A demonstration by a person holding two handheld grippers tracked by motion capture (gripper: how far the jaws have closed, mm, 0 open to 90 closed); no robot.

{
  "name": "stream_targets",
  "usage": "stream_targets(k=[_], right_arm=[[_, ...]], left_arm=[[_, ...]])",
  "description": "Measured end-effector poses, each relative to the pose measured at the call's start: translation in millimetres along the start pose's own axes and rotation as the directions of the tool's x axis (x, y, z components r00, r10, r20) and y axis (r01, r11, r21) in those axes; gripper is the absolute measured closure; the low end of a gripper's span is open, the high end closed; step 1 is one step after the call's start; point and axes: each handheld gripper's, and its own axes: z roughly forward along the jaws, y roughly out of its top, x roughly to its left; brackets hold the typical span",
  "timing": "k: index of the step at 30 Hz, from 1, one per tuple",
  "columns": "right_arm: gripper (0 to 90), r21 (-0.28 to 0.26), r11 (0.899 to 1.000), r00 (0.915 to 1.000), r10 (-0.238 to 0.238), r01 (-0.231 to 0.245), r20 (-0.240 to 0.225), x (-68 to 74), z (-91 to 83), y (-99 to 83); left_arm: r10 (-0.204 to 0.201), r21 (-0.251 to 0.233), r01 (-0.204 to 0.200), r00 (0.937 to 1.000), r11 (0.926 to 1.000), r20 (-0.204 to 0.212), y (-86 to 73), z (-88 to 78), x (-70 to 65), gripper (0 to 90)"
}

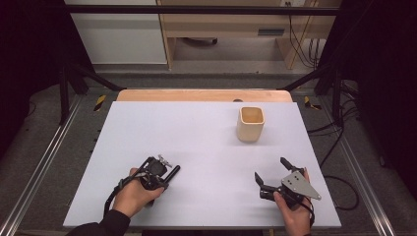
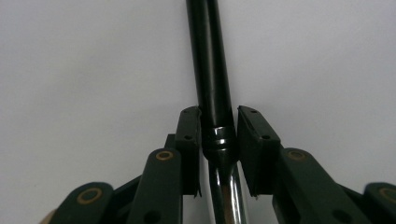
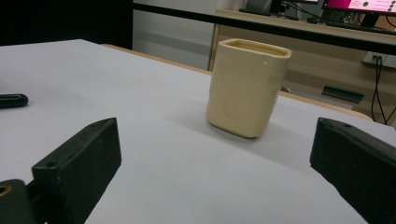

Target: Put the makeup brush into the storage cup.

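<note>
My left gripper lies low over the white table top at the front left, shut on a slim black rod. In the left gripper view the rod runs up and away from between the jaws, and a shiny metal section continues below the pads. What kind of tool it is I cannot tell. My right gripper sits at the front right, open with nothing between its jaws. A cream square cup stands upright beyond it, and the same cup shows ahead of the open gripper.
The rod's black tip shows at the left edge of the right gripper view. A wooden strip borders the table's far edge. Black frame bars and cables surround the table.
</note>
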Motion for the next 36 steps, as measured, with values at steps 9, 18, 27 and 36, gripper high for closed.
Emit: stream_targets(k=[9, 18, 27, 36], right_arm=[[2.2, -0.001, 1.000, 1.0000, -0.002, 0.002, -0.001, 0.0, 0.3, -0.1], [2.3, 0.002, 1.000, 1.0000, -0.005, 0.005, -0.004, 1.3, 1.0, -0.1], [2.2, 0.002, 1.000, 1.0000, -0.003, 0.003, -0.005, 1.4, 0.6, 0.2], [2.2, 0.000, 1.000, 1.0000, -0.005, 0.005, -0.006, 1.4, 1.0, 0.1]], left_arm=[[0.044, -0.014, -0.044, 0.9988, 0.9989, -0.021, 3.0, -6.0, -0.8, 73.3], [0.068, -0.046, -0.068, 0.9976, 0.9966, -0.012, 8.7, -16.9, -1.6, 73.4], [0.062, -0.084, -0.063, 0.9979, 0.9944, -0.021, 16.9, -31.1, 2.4, 73.5], [0.073, -0.100, -0.075, 0.9971, 0.9921, -0.021, 24.3, -40.4, 4.7, 73.5]])
